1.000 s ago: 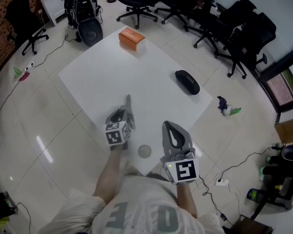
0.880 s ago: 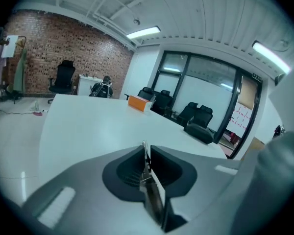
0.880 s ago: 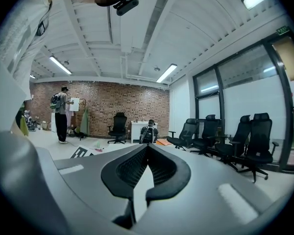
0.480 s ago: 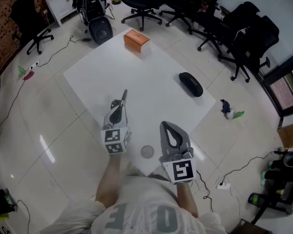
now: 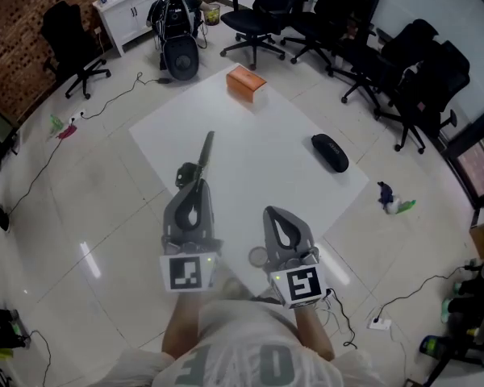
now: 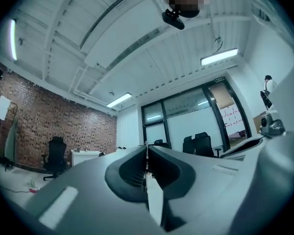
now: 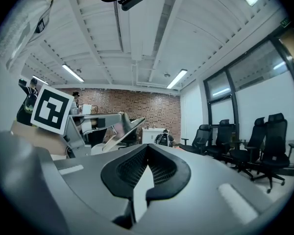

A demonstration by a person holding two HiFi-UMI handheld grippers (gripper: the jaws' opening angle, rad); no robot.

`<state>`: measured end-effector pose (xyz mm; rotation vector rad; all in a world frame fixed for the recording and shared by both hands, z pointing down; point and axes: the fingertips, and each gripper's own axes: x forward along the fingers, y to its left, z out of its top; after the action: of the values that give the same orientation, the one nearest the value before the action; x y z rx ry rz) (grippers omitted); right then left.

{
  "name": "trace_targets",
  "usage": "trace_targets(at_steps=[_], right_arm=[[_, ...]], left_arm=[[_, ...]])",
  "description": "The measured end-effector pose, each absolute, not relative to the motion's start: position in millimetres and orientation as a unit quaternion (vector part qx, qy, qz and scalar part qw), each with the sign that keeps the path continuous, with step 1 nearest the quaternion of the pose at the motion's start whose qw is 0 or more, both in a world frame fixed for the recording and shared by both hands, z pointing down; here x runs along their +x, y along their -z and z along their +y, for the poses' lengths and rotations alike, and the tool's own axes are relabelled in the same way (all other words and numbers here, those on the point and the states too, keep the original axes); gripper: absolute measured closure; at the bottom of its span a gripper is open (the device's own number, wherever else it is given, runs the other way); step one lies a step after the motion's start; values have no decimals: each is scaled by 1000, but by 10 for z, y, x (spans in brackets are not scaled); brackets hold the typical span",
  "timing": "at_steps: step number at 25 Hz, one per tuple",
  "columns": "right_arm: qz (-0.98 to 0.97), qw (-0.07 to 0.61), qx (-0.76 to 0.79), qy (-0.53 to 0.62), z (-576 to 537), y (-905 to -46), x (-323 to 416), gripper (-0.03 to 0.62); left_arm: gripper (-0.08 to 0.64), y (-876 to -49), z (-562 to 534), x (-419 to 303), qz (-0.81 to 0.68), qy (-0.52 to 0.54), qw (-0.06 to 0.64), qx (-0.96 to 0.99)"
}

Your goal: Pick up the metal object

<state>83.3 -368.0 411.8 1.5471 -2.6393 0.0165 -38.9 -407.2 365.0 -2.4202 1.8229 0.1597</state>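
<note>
The metal object is a long thin grey strip. It sticks out forward from my left gripper, which is shut on its near end and holds it in the air above the white table. In the left gripper view the jaws meet in a thin seam and face the room. My right gripper is shut on nothing, raised beside the left one over the table's near corner. The right gripper view shows its closed jaws, and at the left the metal object held up by the left gripper.
A small round grey disc lies near the table's front corner, between the grippers. An orange box sits at the far corner and a black oval case at the right edge. Office chairs ring the far side.
My left gripper has closed on the metal object and lifted it off the table toward the person. The right gripper has barely moved. The head view has tilted slightly.
</note>
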Motion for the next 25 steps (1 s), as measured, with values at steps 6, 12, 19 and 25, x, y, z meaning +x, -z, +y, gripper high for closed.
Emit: trace_targets(at_steps=[6, 12, 19, 25], right_arm=[[-867, 29, 497, 7, -3524, -4086, 723, 578], [-857, 36, 514, -16, -3233, -4229, 641, 578], [-844, 53, 532, -49, -2705, -4531, 441, 578], [-856, 37, 515, -22, -2134, -4319, 240, 578]], left_arm=[[554, -3744, -3884, -408, 593, -62, 32, -802], [554, -3930, -3591, -481, 581, -65, 5, -811], [554, -4061, -3119, -952, 584, -72, 20, -808], [554, -3882, -2546, -1107, 587, -89, 22, -805]])
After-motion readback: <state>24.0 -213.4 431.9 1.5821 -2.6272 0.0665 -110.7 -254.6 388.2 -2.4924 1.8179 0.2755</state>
